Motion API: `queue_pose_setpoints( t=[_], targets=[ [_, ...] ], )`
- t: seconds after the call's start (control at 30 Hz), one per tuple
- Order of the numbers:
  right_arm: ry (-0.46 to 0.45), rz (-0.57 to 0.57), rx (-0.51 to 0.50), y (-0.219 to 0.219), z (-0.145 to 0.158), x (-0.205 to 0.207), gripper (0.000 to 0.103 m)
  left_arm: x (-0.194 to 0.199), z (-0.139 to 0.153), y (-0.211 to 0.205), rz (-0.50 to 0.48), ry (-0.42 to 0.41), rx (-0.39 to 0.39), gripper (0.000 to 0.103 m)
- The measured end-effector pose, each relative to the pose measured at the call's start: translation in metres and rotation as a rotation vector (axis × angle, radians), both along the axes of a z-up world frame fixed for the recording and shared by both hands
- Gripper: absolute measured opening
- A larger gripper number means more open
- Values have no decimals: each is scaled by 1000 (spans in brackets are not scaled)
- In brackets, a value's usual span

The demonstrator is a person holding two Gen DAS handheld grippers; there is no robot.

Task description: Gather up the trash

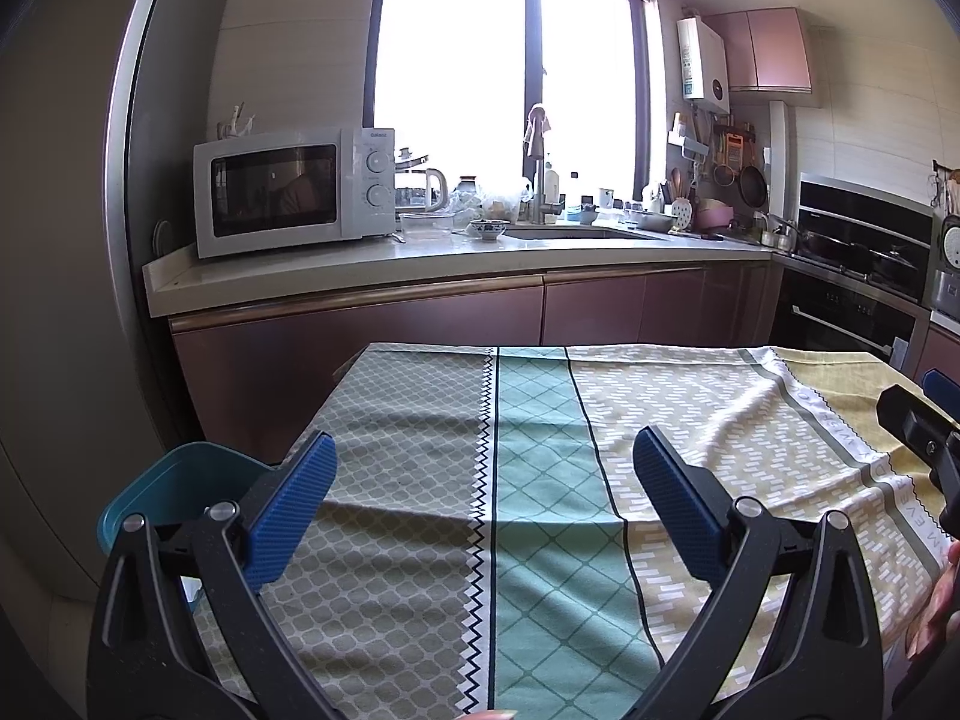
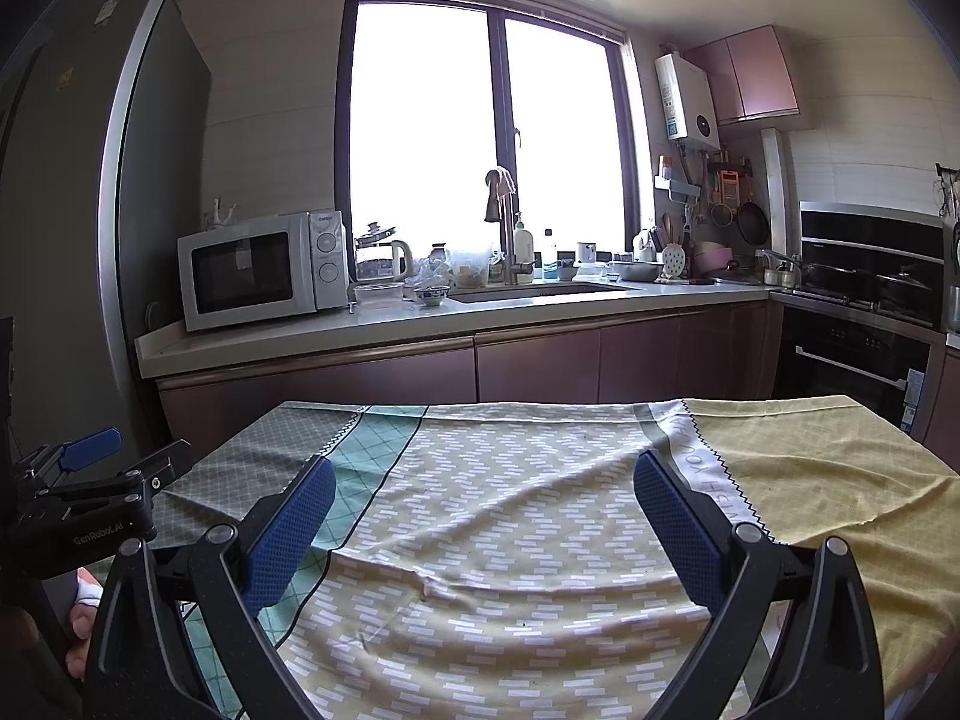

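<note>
Teal bin [image 1: 174, 480] sits low at the left edge of the table, just beside the hanging tablecloth [image 1: 420, 420], with only its rim and part of its inside showing behind the left gripper's [image 1: 485, 438] left finger. I cannot make out anything inside it.

The left gripper hovers over the cloth with its blue-padded jaws spread wide and nothing between them. The right gripper [image 2: 483, 462] is likewise released, its jaws wide apart and empty above the yellow part of the cloth. The two tools are side by side, and each shows at the edge of the other's view. A person's fingers [image 2: 84, 618] show at the lower left of the right wrist view.

The tablecloth is wrinkled and runs in panels: grey-green lattice, teal diamonds, yellow with white dashes, a white lettered band, then plain yellow.

Beyond the table is a counter [image 1: 360, 276] with pinkish cabinet doors, bearing a white microwave [image 1: 288, 192], a kettle [image 1: 435, 186] and a sink with a tall faucet [image 1: 537, 180] below a bright window [image 1: 510, 48]. A built-in oven [image 2: 858, 354] stands to the right
</note>
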State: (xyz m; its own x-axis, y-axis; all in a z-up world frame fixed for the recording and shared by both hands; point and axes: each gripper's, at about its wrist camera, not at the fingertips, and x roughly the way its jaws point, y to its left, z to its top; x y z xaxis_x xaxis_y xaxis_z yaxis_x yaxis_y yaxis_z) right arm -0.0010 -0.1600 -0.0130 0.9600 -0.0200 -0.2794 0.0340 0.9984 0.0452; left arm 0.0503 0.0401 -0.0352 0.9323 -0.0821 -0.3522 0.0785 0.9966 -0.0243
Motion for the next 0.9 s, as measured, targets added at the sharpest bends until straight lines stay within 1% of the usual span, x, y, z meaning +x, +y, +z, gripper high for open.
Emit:
queue_pose_setpoints(
  t=[0.6,0.9],
  targets=[
    [17,-10,8,-9,-5,7,96,11,1,-6,-3,20,9,97],
    [33,-19,8,-17,-8,13,96,22,-1,-16,-4,25,38,97]
  ],
)
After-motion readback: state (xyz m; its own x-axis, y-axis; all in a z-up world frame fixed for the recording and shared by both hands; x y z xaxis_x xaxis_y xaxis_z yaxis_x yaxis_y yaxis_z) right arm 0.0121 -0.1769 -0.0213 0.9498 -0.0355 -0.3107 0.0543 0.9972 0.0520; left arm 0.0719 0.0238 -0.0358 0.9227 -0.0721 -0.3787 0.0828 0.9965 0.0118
